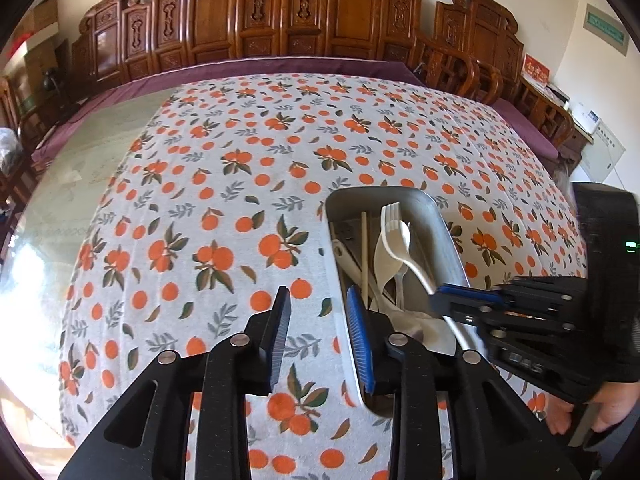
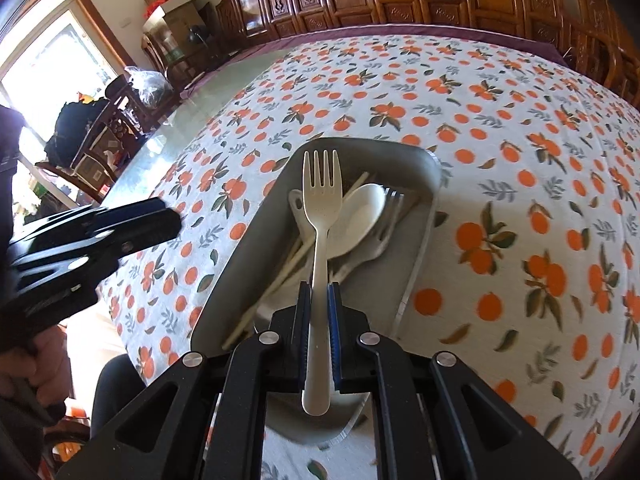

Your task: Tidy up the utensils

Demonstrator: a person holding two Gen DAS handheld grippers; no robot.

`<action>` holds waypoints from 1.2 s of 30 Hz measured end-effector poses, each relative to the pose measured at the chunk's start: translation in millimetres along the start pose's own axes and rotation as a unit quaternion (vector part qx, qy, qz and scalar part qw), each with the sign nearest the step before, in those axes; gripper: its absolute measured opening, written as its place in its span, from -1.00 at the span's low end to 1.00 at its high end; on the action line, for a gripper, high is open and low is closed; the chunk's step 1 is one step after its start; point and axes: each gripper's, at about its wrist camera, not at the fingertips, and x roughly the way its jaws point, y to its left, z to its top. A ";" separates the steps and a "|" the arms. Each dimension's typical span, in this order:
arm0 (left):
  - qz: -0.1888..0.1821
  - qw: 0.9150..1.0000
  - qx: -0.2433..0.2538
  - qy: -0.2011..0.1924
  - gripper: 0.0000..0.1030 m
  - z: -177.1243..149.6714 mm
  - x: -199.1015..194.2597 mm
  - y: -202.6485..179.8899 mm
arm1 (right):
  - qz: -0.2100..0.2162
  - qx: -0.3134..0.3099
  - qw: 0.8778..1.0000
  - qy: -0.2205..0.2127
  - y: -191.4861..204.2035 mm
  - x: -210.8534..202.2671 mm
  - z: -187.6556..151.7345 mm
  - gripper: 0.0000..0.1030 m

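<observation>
A grey metal tray [image 2: 434, 168] lies on the orange-print tablecloth and holds a white spoon [image 2: 360, 216], chopsticks [image 2: 280, 276], a metal fork and other utensils. My right gripper [image 2: 319, 296] is shut on the handle of a white plastic fork [image 2: 322, 184], held above the tray with its tines pointing away. In the left wrist view the same fork [image 1: 394, 226] and tray [image 1: 448, 232] show, with the right gripper [image 1: 452, 300] coming in from the right. My left gripper [image 1: 318, 304] is open and empty, over the tray's left rim.
The tablecloth [image 1: 224, 184] covers most of a large glass-topped table with a purple edge. Carved wooden chairs [image 1: 280, 12] line the far side. More chairs, bags and boxes stand by the window [image 2: 100, 120].
</observation>
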 end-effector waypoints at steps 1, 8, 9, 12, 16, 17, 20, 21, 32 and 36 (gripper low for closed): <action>0.001 1.000 -0.001 -0.002 -0.41 -0.8 -2.3 1.3 | -0.001 -0.001 1.000 0.001 1.9 4.0 0.1 -0.80; 0.013 1.000 -0.008 -0.015 -0.26 -11.2 -24.3 5.5 | -0.019 -0.006 1.000 -0.010 10.1 4.3 -7.3 -0.76; 0.013 1.000 -0.008 -0.017 -0.25 -12.6 -28.1 4.8 | -0.020 -0.006 1.000 -0.017 10.4 -2.1 -9.3 -0.76; 0.014 0.999 -0.006 -0.028 -0.16 -16.2 -40.8 -0.1 | -0.027 -0.005 0.998 -0.048 10.1 -28.7 -15.7 -0.69; 0.012 0.999 -0.006 -0.047 0.15 -20.8 -60.5 -10.1 | -0.043 -0.002 0.995 -0.090 7.5 -72.4 -25.2 -0.45; 0.012 0.999 -0.005 -0.052 0.28 -21.6 -66.3 -14.0 | -0.049 0.000 0.994 -0.101 6.7 -84.1 -28.0 -0.40; 0.012 0.997 -0.002 -0.072 0.53 -24.4 -83.7 -24.9 | -0.061 0.000 0.989 -0.133 6.1 -120.4 -38.8 -0.29; 0.014 0.997 -0.001 -0.078 0.60 -24.7 -89.2 -28.4 | -0.067 -0.001 0.988 -0.141 6.2 -129.5 -41.2 -0.24; 0.009 0.989 0.016 -0.149 0.85 -23.9 -162.4 -79.2 | -0.146 0.008 0.954 -0.262 14.9 -262.2 -81.0 0.70; 0.010 0.985 0.020 -0.168 0.85 -26.2 -186.1 -94.1 | -0.174 0.009 0.938 -0.300 22.0 -299.8 -93.9 0.94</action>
